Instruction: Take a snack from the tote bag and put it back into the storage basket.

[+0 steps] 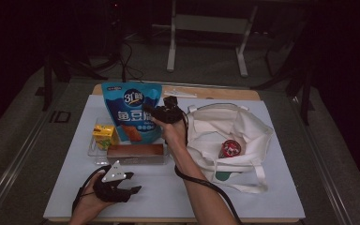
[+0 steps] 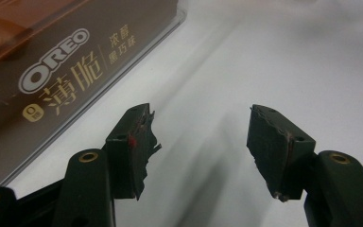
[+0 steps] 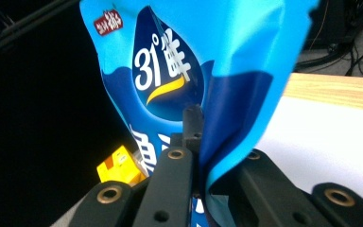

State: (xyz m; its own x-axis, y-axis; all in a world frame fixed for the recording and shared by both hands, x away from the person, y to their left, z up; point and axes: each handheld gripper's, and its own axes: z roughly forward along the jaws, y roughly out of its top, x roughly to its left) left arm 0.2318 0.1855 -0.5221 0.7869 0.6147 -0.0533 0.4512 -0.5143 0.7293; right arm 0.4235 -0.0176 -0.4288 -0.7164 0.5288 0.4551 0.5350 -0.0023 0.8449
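Note:
A tall blue snack bag (image 1: 130,108) stands upright at the back of a clear tray (image 1: 93,152). My right gripper (image 1: 163,114) is shut on the bag's right edge; in the right gripper view the blue bag (image 3: 179,61) is pinched between the jaws of the right gripper (image 3: 199,142). In the tray also lie a yellow juice box (image 1: 104,136) and a brown Oreo box (image 1: 135,152). Near the front edge my left gripper (image 1: 124,186) rests open, in front of the tray. In its own view the left gripper (image 2: 201,137) holds nothing, with the Oreo box (image 2: 61,71) at the upper left.
A white tote bag (image 1: 243,126) lies open at the right, with a red-lidded can (image 1: 229,148) inside. The white mat (image 1: 168,197) covers a wooden table (image 1: 225,93). A cable trails from the right forearm off the front edge. The yellow juice box (image 3: 120,166) shows behind the bag.

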